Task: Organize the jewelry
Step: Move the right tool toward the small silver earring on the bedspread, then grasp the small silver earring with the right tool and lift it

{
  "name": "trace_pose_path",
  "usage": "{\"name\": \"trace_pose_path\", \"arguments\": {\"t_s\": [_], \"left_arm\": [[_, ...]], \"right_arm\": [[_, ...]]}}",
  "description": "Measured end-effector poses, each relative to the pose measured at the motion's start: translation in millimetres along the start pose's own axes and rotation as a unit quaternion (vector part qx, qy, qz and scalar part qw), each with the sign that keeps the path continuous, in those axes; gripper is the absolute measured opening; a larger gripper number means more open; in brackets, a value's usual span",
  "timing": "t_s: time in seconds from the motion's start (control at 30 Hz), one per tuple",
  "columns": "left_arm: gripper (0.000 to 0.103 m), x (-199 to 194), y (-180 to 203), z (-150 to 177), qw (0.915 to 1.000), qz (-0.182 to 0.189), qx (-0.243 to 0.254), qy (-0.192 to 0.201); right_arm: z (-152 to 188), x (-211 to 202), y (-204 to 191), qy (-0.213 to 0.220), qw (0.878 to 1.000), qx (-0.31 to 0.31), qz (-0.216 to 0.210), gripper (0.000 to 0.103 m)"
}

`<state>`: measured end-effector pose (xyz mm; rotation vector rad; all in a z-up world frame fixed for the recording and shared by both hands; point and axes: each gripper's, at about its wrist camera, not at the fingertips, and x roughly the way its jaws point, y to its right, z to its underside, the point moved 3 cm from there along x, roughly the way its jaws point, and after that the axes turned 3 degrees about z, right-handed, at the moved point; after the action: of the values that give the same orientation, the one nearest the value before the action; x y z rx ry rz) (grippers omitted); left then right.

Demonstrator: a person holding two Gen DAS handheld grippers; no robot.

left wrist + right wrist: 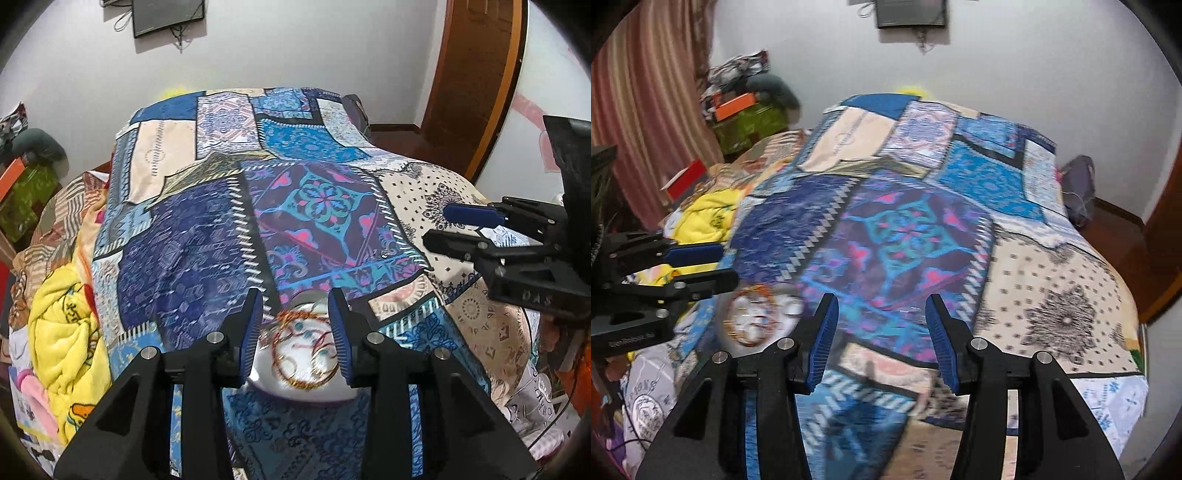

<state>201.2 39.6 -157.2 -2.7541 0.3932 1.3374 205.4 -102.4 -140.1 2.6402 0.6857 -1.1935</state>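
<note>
Bangles in a white bowl on the patchwork bedspread, both grippers spread wide.

Bowl sits near the front edge of the bedspread, on a blue floral patch, and holds several thin gold and reddish rings lying over one another; blur hides their exact count. The left gripper hangs just above the bowl, its blue-padded fingers set apart on either side of the bangles, touching nothing that can be seen. The right gripper stands beside the bowl, off to its right, above the purple and teal patch, jaws wide and holding nothing. In the right wrist view the bowl shows smeared, just beside the left gripper's fingers. A yellow blanket lies crumpled left of the bowl, off the bedspread's edge.
</note>
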Motion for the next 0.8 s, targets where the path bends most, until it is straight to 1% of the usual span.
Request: {"name": "trace_pose_path", "arguments": {"t_s": [0.13, 0.27, 0.4, 0.53, 0.67, 0.8], "left_arm": [[0.036, 11, 8, -6, 0.9999, 0.007, 0.012, -0.01], [0.036, 24, 15, -7, 0.9995, 0.017, 0.016, -0.019], [0.036, 41, 24, -7, 0.9988, 0.025, 0.022, -0.035], [0.036, 54, 31, -7, 0.998, 0.03, 0.031, -0.047], [0.036, 62, 41, -7, 0.9967, 0.039, 0.046, -0.054], [0.036, 68, 48, -8, 0.9955, 0.041, 0.063, -0.057]], "right_arm": [[6, 5, 30, -0.011, 1.0, 0.023, 0.017, 0.045], [13, 12, 55, -0.028, 0.998, 0.047, 0.021, 0.045], [18, 19, 68, -0.04, 0.997, 0.058, 0.014, 0.045], [22, 32, 66, -0.054, 0.997, 0.053, 0.003, 0.045], [23, 48, 56, -0.069, 0.997, 0.035, -0.015, 0.045], [21, 67, 46, -0.084, 0.996, 0.018, -0.031, 0.045]]}}
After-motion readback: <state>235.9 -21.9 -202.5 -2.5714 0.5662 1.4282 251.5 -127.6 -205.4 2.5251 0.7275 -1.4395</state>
